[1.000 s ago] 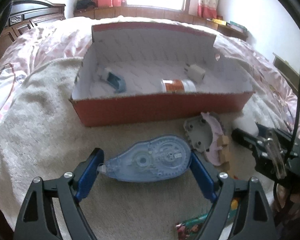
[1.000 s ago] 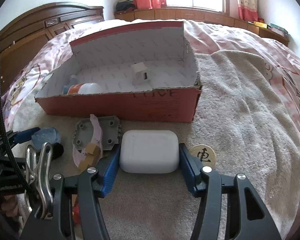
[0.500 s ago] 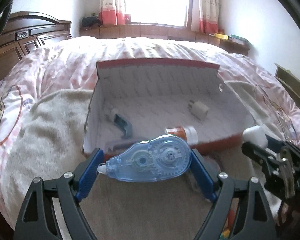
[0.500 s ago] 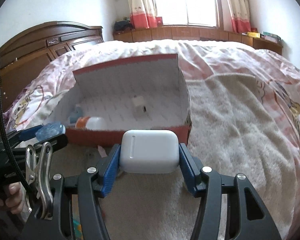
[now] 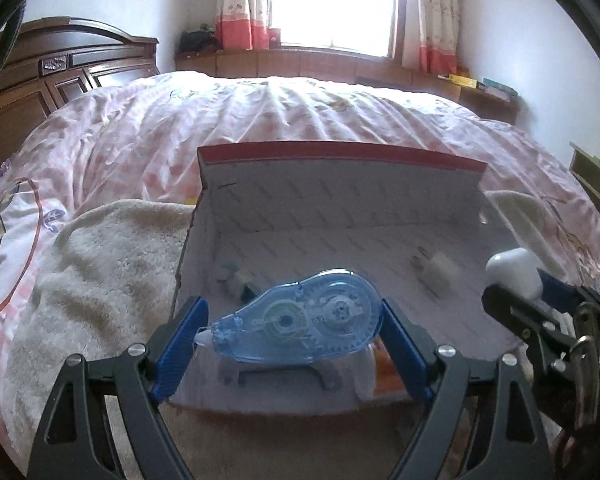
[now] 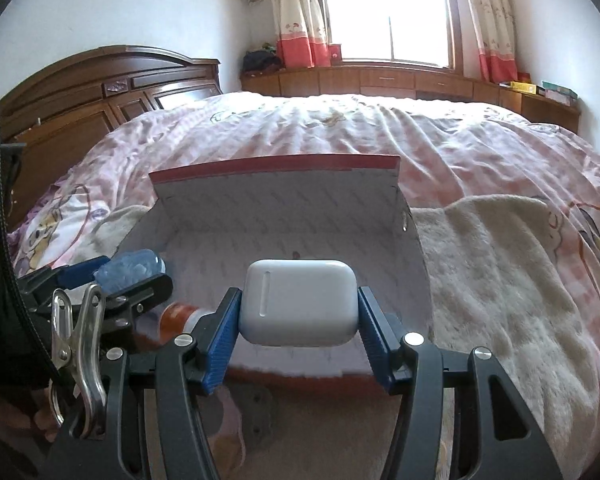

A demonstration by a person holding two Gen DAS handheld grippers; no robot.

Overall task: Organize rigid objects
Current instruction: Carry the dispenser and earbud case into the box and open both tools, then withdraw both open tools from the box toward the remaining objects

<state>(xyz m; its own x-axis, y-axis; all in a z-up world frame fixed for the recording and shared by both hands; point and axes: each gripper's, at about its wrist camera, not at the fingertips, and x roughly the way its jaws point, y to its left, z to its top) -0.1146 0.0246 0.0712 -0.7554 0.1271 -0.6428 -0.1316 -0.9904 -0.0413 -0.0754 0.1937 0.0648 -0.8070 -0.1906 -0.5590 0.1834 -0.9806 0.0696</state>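
Both tools gripped objects above the red box (image 5: 340, 156): left tool (image 5: 296, 330) a blue correction-tape dispenser (image 5: 300, 322), right tool (image 6: 300, 312) a white case (image 6: 300, 304).

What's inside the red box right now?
In the red box: a white plug adapter, a small blurred blue-white item and an orange-labelled bottle, part hidden. The held correction tape and white case cover the near floor.
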